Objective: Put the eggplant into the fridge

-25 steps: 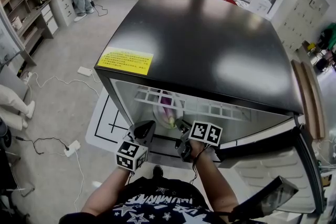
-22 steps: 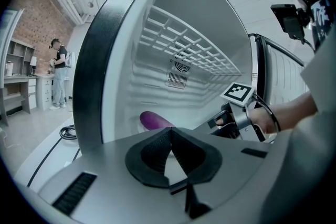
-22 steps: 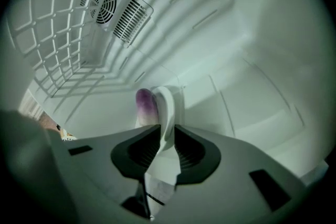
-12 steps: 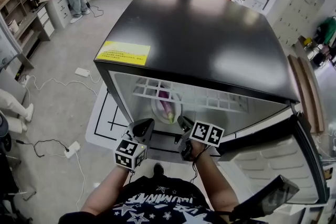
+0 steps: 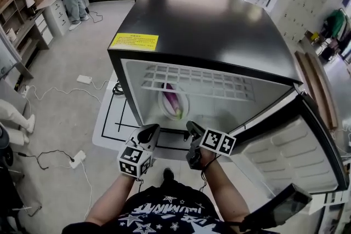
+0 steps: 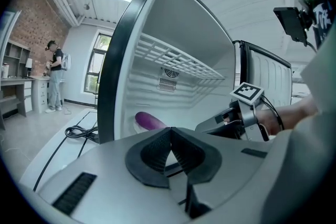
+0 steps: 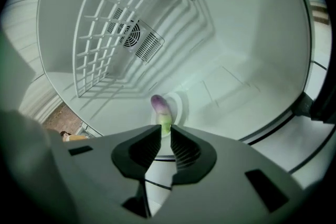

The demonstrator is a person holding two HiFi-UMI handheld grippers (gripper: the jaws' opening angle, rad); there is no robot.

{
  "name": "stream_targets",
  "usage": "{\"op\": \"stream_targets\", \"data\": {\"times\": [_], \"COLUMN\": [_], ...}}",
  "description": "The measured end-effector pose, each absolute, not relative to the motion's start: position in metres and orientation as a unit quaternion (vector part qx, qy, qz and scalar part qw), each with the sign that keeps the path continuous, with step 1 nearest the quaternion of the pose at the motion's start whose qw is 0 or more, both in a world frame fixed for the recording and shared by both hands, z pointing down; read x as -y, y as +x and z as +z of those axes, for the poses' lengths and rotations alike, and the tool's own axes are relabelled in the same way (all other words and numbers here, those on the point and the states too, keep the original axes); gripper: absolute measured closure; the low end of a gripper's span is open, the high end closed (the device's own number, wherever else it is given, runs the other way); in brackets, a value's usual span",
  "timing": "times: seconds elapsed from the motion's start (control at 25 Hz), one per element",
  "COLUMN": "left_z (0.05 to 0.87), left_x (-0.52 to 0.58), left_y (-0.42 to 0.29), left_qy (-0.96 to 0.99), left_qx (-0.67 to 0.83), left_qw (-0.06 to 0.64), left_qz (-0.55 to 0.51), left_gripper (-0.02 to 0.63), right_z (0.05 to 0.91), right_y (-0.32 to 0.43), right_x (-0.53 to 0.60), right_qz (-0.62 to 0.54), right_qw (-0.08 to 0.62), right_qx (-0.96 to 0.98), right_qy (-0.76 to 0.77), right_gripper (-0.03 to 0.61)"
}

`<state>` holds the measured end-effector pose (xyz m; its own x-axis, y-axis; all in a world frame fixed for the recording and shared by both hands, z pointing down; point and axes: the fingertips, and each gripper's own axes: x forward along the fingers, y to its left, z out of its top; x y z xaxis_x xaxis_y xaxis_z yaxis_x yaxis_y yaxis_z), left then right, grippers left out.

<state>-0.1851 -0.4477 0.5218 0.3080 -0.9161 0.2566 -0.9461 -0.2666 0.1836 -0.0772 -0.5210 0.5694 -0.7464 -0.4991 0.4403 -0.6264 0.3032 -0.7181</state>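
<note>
I see one compact fridge with a glossy black top (image 5: 219, 30) and a smooth white plastic interior. Its door (image 5: 285, 156) is swung out to the right, ribbed on the inner face. One rectangular yellow label (image 5: 134, 41) sits at the top's front left corner. Inside, one white wire-grid shelf (image 5: 197, 82) spans the upper part of the cavity.

The one glossy purple eggplant with a pale green stem end (image 5: 174, 102) lies on one round white plate (image 5: 164, 106) on the fridge floor. It is under the shelf and toward the left wall, with the stem end pointing at the opening.

I hold two tools side by side just outside the fridge's lower front edge, both aimed into the cavity, each carrying a cube with black-and-white square markers. The grey left tool (image 5: 149, 131) has its ribbed black pads pressed together at the tips with nothing between them. The right tool (image 7: 166, 136) has its pads a narrow slit apart and grips nothing; the eggplant shows beyond that gap, well clear of it. Both forearms reach forward, bare below the sleeves.
</note>
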Motion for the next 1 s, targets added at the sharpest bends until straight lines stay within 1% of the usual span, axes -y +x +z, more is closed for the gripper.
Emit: {"op": "stream_targets", "data": {"times": [0.36,0.76,1.0], "left_z": [0.509,0.514,0.521], "left_x": [0.395,0.326,0.29], "left_y": [-0.186,-0.179,-0.173], "left_qy": [0.8,0.808,0.818], "left_qx": [0.581,0.566,0.551], "left_qw": [0.141,0.15,0.158], "left_qz": [0.052,0.057,0.054], "left_gripper": [0.604,0.604,0.604], "right_z": [0.553,0.556,0.557], "right_y": [-0.078,-0.073,-0.057], "right_x": [0.46,0.382,0.334], "right_qz": [0.476,0.47,0.48], "right_qw": [0.032,0.034,0.011], "right_qx": [0.811,0.811,0.799], "right_qy": [0.337,0.347,0.362], "right_gripper": [0.518,0.518,0.518]}}
